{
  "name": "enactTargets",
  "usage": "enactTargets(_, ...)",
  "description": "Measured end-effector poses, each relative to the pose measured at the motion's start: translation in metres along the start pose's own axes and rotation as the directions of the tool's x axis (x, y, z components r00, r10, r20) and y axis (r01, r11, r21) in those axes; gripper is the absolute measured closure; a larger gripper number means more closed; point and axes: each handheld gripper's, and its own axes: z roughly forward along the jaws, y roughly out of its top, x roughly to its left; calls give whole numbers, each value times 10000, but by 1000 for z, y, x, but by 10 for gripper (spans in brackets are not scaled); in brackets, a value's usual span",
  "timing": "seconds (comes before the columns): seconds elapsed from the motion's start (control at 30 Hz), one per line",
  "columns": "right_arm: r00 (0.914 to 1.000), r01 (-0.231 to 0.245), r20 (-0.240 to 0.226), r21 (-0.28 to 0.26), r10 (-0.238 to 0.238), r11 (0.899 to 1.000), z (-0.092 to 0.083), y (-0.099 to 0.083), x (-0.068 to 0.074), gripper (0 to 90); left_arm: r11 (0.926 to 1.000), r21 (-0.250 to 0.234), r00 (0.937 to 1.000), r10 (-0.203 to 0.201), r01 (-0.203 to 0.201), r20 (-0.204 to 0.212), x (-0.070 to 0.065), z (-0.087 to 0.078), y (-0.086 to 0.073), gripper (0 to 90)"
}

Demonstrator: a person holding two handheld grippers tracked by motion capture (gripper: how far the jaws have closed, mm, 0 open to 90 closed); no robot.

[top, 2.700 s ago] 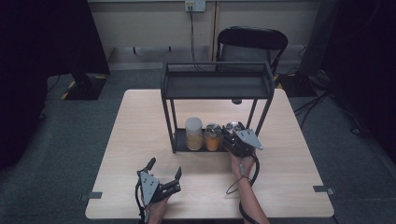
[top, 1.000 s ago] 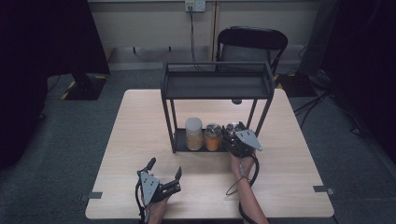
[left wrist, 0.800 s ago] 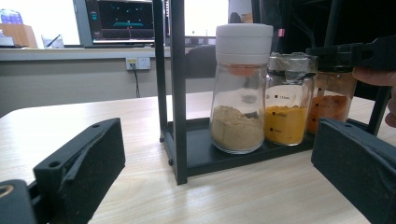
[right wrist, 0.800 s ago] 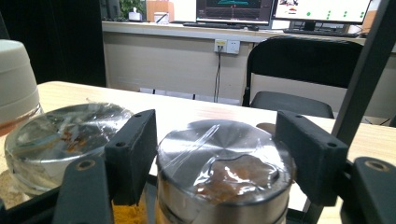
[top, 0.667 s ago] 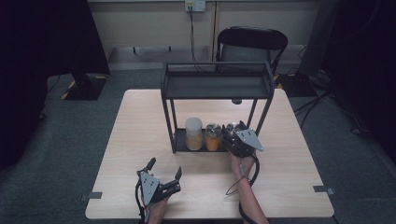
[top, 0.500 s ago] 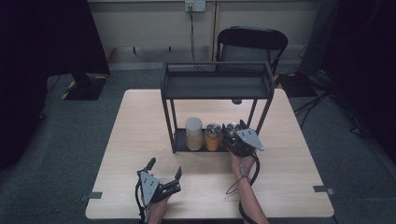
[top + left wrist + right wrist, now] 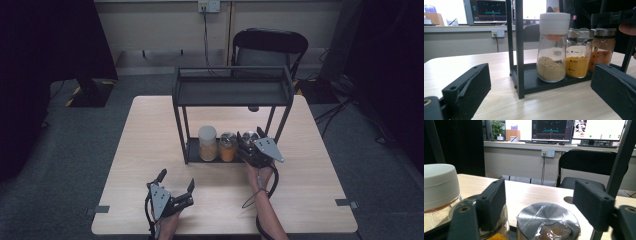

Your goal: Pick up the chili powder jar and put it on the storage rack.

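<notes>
Three jars stand upright on the bottom shelf of a black rack (image 7: pixel 231 92) set toward the far edge of the bench (image 7: pixel 150 130), long axes vertical, lids up. In a row across the shelf: white-capped jar (image 7: pixel 552 47) of tan powder at the shelf's left end, a middle jar (image 7: pixel 577 53) of yellow powder touching it, then the silver-lidded jar (image 7: pixel 547 221) of orange-brown powder at the right end. The right hand-held gripper (image 7: pixel 250 141) sits at that last jar, its jaws having just been opening; they straddle the lid, apart from it, with no grip. The middle jar crowds the left jaw and a rack post (image 7: pixel 617 170) stands just behind the right jaw. The left hand-held gripper (image 7: pixel 175 182) rests near the bench's near edge, jaws wide, empty, pointing toward the rack. A black chair (image 7: pixel 270 47) stands beyond the far edge.
</notes>
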Motion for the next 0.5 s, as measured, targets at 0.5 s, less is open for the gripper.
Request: enactTargets(0.5,10000,5,69,-488,-2,9988,-3,1,8,15,10000,2,10000,-4,4,19,0,0,0,22)
